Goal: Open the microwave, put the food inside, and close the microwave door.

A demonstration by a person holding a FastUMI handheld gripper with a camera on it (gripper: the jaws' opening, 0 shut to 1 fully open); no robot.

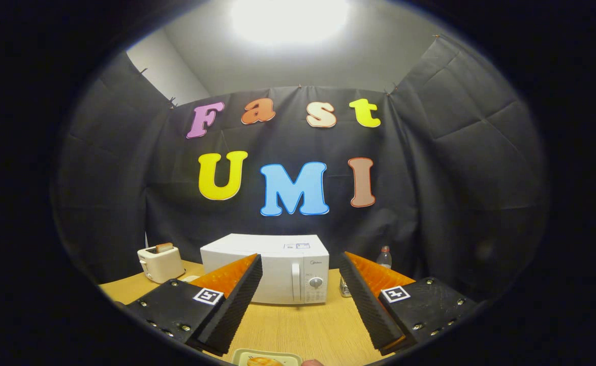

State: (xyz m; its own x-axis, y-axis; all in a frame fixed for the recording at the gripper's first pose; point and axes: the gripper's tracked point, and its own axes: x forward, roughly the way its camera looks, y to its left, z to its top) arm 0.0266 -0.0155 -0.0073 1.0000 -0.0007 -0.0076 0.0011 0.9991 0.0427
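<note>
A white microwave [272, 269] stands on the wooden table [303, 325] beyond my fingers, its door shut, with a vertical handle [295, 282] and a round knob [316, 282] at its right side. My gripper [300, 269] is open, held above the table and well short of the microwave, nothing between its fingers. Just below and between the fingers lies a pale plate [267, 357] with orange food [263, 362] on it, partly cut off.
A white toaster [160, 263] with a slice in it sits left of the microwave. A small bottle [384, 257] stands to the microwave's right, behind my right finger. Black cloth walls close in the back and sides.
</note>
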